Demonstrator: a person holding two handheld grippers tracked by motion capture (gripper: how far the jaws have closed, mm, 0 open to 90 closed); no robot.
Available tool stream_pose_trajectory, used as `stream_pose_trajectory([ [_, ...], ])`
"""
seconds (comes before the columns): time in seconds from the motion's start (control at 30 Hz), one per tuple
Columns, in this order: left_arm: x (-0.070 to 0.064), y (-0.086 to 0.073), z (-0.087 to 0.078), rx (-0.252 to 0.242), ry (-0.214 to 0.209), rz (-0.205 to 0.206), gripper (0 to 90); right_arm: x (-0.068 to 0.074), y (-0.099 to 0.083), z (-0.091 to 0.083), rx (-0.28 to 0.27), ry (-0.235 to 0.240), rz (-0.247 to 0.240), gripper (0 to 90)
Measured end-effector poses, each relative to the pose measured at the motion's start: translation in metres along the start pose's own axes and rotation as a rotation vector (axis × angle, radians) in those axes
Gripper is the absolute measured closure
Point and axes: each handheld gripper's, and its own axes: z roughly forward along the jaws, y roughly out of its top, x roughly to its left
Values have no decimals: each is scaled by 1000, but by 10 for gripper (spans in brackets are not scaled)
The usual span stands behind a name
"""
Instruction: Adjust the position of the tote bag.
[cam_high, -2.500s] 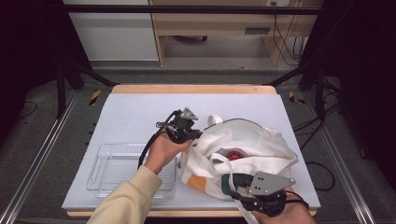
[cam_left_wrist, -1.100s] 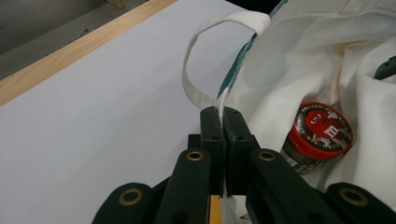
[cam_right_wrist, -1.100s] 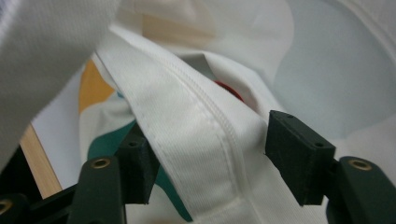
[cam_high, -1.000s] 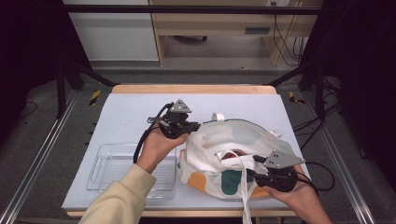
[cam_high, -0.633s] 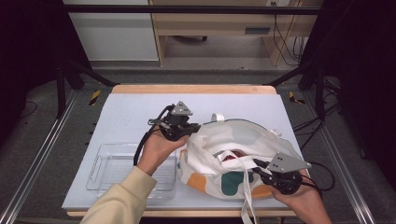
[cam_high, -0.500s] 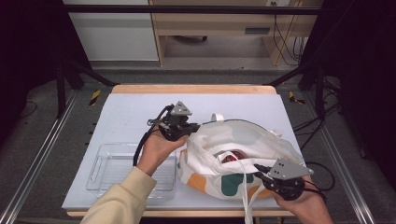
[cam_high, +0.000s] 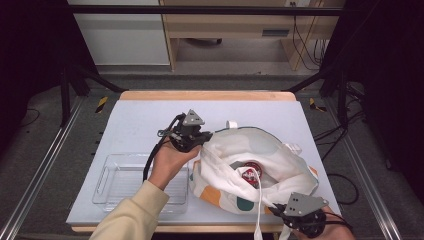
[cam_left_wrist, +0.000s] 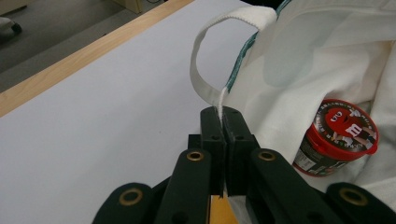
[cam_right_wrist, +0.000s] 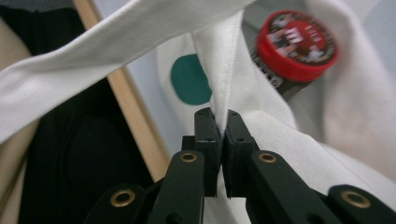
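Note:
A white tote bag (cam_high: 280, 160) with coloured spots lies open on the table's right half. Inside it lies a red-lidded M&M's cup (cam_high: 249, 173). My left gripper (cam_high: 201, 144) is at the bag's far-left rim. In the left gripper view its jaws are shut (cam_left_wrist: 223, 115) on the bag's edge, just below a handle loop (cam_left_wrist: 205, 51), with the cup (cam_left_wrist: 338, 135) to the right. My right gripper (cam_high: 278, 206) is at the table's front edge. It is shut (cam_right_wrist: 222, 117) on the bag's near rim, with the cup (cam_right_wrist: 295, 46) beyond.
A clear plastic tray (cam_high: 111, 176) sits at the front left, beside the left forearm. The light table top (cam_high: 145, 117) is bordered by a wooden edge (cam_right_wrist: 133, 119). A loose white strap (cam_high: 258, 210) hangs over the bag's front.
My right gripper has pulled back toward the table's front edge with the bag's near rim, stretching the mouth wider. The left gripper has held its place.

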Motion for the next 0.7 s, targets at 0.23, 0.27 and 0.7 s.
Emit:
stream_pose_trajectory([
  [0.23, -3, -9, 5, 20, -17, -7, 889, 3, -8, 21, 53, 28, 21, 860],
  [0.27, -3, -11, 5, 22, -25, -7, 889, 2, -9, 23, 51, 31, 29, 852],
  [0.7, -9, -25, -1, 14, -86, -21, 887, -12, 1, -3, -79, -2, 94, 398],
])
